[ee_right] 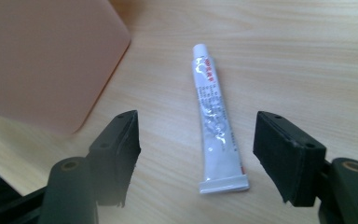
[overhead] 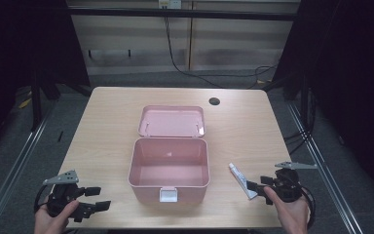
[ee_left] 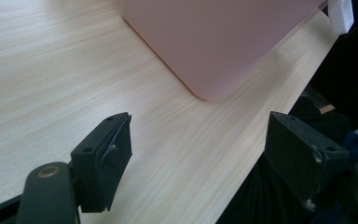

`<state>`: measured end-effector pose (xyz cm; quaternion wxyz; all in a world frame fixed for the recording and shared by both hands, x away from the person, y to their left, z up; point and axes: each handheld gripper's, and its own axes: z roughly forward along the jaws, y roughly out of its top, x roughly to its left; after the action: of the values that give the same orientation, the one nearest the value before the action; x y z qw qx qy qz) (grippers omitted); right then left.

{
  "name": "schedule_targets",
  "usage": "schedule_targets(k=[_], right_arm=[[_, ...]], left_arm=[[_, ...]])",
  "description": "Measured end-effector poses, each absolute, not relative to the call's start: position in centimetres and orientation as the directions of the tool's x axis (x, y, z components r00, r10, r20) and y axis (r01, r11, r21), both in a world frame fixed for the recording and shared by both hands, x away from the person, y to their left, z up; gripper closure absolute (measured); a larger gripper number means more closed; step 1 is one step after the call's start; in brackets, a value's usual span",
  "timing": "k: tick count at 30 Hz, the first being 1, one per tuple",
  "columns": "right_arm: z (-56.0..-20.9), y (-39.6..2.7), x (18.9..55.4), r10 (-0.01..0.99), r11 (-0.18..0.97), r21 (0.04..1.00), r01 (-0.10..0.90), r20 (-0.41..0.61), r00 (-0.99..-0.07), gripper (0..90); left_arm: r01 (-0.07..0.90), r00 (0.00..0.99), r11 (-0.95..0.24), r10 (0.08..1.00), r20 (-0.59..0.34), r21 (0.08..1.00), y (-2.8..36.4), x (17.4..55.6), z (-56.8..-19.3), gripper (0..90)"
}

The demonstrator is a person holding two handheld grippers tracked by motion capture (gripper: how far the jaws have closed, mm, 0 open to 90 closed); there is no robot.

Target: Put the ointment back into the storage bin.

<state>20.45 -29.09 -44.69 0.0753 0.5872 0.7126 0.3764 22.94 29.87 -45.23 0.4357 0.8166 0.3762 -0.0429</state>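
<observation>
**Pink box open, tube lined up for the pick**

Pink plastic sat at the middle of the tabletop: the box (overhead: 169,168) stood with its lid (overhead: 171,121) thrown back toward the far edge, so the empty inside faced up and ready to take something. Its white latch (overhead: 168,195) pointed at the near edge, toward me.

The white tube (ee_right: 213,122) lay flat on the wood just right of the box, near the near right corner, apart from the box wall, cap end away from me and crimped end toward me. I had brought my right gripper (ee_right: 200,161) in low along its length, jaws spread wide with the crimped end between them and neither pad touching it. I judged that the plain way to take it: a squeeze across the flat body, not the slippery cap.

My left gripper (ee_left: 198,156) waited by the near left corner, jaws wide and holding nothing, the box corner ahead of it. I kept it out of the way, yet close enough to steady the box if needed.
</observation>
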Motion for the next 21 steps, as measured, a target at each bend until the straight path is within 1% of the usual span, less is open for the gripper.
schedule_targets(k=[3, 5, 6, 7, 9, 12, 13, 14, 15, 18, 21], right_arm=[[-44.7, -28.8, 20.4, 0.894, 0.047, 0.608, 0.793, 0.328, -0.305, 31.8], [-44.8, -28.7, 20.5, 0.886, 0.056, 0.597, 0.800, 0.340, -0.315, 34.7], [-44.7, -28.7, 20.5, 0.878, 0.063, 0.596, 0.801, 0.348, -0.328, 37.6], [-44.5, -28.6, 20.5, 0.877, 0.076, 0.603, 0.794, 0.338, -0.340, 40.3], [-44.0, -28.4, 20.5, 0.882, 0.106, 0.618, 0.779, 0.303, -0.360, 39.8], [-43.8, -28.2, 20.7, 0.885, 0.127, 0.606, 0.785, 0.288, -0.366, 41.8], [-43.8, -28.1, 20.9, 0.891, 0.149, 0.589, 0.794, 0.269, -0.367, 42.3], [-43.7, -27.8, 21.4, 0.891, 0.182, 0.552, 0.814, 0.257, -0.374, 46.7], [-43.6, -27.7, 21.6, 0.891, 0.190, 0.538, 0.821, 0.257, -0.374, 47.6], [-43.4, -27.2, 22.0, 0.885, 0.211, 0.514, 0.831, 0.261, -0.386, 47.5], [-42.5, -26.5, 22.8, 0.880, 0.255, 0.477, 0.841, 0.245, -0.406, 47.5]], left_arm=[[0.652, 0.714, -0.339, 0.576, -0.399, 0.678, 29.8, 22.9, -45.2, 22.9], [0.650, 0.716, -0.342, 0.574, -0.398, 0.678, 29.8, 22.9, -45.2, 22.9], [0.651, 0.715, -0.340, 0.574, -0.398, 0.679, 29.8, 22.9, -45.2, 22.9], [0.652, 0.715, -0.340, 0.573, -0.400, 0.678, 29.8, 22.9, -45.2, 22.9], [0.651, 0.716, -0.340, 0.572, -0.400, 0.678, 29.9, 22.9, -45.2, 22.9], [0.653, 0.713, -0.334, 0.575, -0.402, 0.680, 29.9, 22.9, -45.3, 22.9], [0.653, 0.713, -0.335, 0.575, -0.402, 0.679, 29.9, 22.9, -45.3, 22.9], [0.654, 0.713, -0.337, 0.574, -0.403, 0.677, 29.9, 22.9, -45.3, 22.9], [0.655, 0.712, -0.337, 0.575, -0.402, 0.676, 29.9, 22.9, -45.3, 22.9], [0.656, 0.710, -0.337, 0.579, -0.401, 0.675, 29.9, 22.9, -45.3, 22.9], [0.659, 0.706, -0.332, 0.583, -0.403, 0.674, 30.0, 22.9, -45.4, 22.9]])
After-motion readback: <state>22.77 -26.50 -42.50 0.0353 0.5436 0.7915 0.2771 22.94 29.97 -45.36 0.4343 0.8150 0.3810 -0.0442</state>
